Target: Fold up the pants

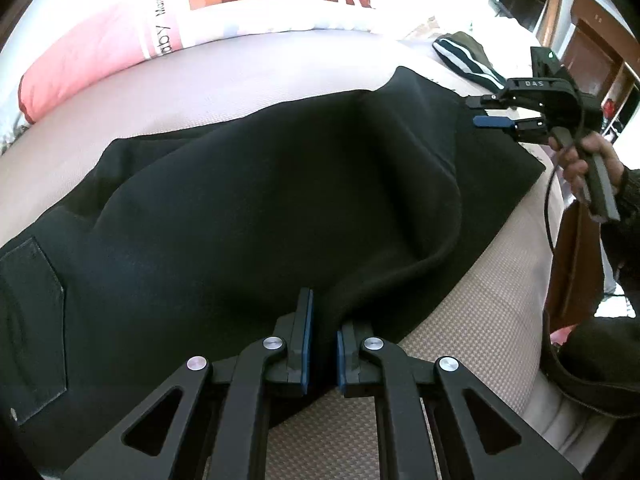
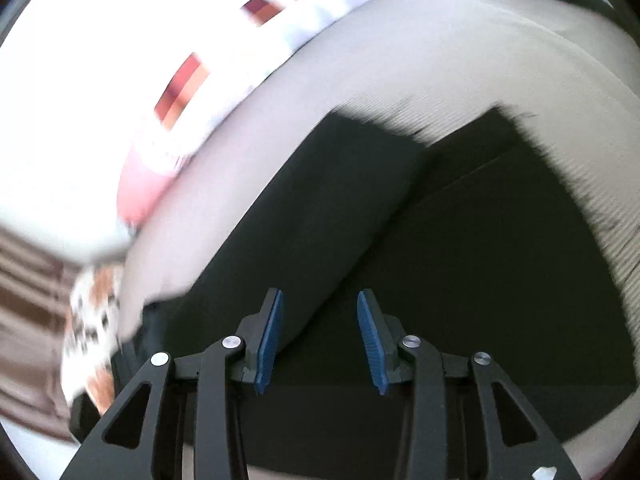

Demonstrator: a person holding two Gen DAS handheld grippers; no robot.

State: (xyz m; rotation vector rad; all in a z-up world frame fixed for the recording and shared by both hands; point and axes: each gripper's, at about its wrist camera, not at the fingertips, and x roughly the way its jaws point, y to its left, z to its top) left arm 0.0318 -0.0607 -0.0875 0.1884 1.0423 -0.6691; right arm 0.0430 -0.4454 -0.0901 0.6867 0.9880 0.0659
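Black pants (image 1: pixel 248 200) lie spread on a beige bed (image 1: pixel 480 312). A back pocket shows at the left edge. My left gripper (image 1: pixel 323 320) is shut on the near edge of the pants, and the fabric rises in a fold from the pinch. My right gripper (image 1: pixel 486 114) shows in the left wrist view at the far right, open, at the pants' far end. In the right wrist view the right gripper (image 2: pixel 320 320) is open and empty above the pants (image 2: pixel 460 260). That view is blurred.
A pink and white pillow (image 1: pixel 160 28) lies along the far side of the bed. A striped dark garment (image 1: pixel 468 58) sits at the far right corner. Wooden furniture (image 1: pixel 588 52) stands beyond the bed's right edge.
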